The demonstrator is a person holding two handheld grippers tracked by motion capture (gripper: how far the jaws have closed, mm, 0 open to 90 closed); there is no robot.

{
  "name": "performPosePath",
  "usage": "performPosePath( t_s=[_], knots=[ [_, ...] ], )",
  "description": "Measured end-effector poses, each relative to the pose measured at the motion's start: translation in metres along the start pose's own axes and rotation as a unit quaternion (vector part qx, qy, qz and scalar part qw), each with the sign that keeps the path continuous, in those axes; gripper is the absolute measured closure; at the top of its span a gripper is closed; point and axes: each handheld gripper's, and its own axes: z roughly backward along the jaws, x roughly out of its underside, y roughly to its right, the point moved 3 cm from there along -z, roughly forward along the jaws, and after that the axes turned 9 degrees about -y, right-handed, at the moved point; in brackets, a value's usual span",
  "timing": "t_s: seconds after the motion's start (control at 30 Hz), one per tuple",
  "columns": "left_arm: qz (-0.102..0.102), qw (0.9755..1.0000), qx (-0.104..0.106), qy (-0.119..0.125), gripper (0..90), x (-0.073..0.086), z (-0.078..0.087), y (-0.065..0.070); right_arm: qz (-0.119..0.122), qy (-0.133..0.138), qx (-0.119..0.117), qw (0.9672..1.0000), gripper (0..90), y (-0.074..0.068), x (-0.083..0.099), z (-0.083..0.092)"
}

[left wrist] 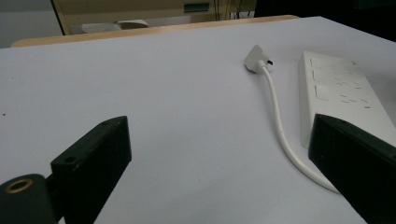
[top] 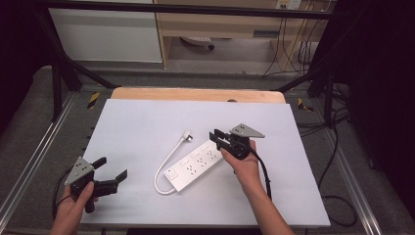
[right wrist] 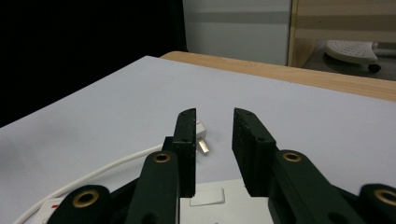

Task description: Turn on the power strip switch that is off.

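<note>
So the right gripper (top: 221, 138) is sitting over the far end of the white power strip (top: 196, 164), jaws parted a bit with nothing pinched between them, and through the right gripper view you can see bare strip under the gap. The strip lies diagonally around the middle of the white table (top: 137, 122), switch end toward 7 o'clock, far end toward 1 o'clock where the gripper is. Its cable (top: 164, 169) loops out from the switch end and runs up to the plug (top: 187, 135), which lies loose at about 11 o'clock from the strip, just beside the right gripper's jaws. The left gripper (top: 113, 170) is parked way off at the 8 o'clock corner, wide open and empty. My guess is the plug is what's being gone for next. If so, I'd swing toward it, open wide enough to straddle the plug body, and grab the body rather than the prongs or cable so it doesn't twist. Left one could pin the strip so it doesn't skate.
</note>
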Motion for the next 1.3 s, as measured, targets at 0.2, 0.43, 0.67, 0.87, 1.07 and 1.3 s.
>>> performPosePath(
  t_s=[0.2, 0.43, 0.67, 0.87, 1.07, 1.3],
  knots=[
    [0.001, 1.0, 0.0, 0.0, 6.2, 0.0, 0.0, 0.0, 0.0, -0.001, 0.002, 1.0, 67.4, 0.001, -0.001, 0.003],
    [0.0, 1.0, 0.0, 0.0, 6.2, 0.0, 0.0, 0.0, -0.004, -0.01, 0.013, 0.9999, 47.5, 0.005, -0.002, 0.009],
    [0.002, 1.0, 0.0, 0.0, 6.2, 0.0, 0.0, 0.0, -0.018, -0.012, 0.025, 0.9994, 31.3, 0.013, -0.005, 0.02],
    [0.002, 1.0, 0.0, 0.0, 6.2, 0.0, 0.0, 0.001, -0.025, -0.012, 0.03, 0.9992, 22.2, 0.019, -0.008, 0.031],
    [0.002, 1.0, 0.002, 0.0, 6.2, 0.0, 0.0, 0.001, -0.026, -0.016, 0.03, 0.9991, 12.3, 0.023, -0.01, 0.041],
    [0.001, 1.0, 0.0, 0.0, 6.2, 0.0, 0.0, 0.001, -0.013, -0.004, 0.039, 0.9992, 4.2, 0.026, -0.008, 0.055]
  ],
)
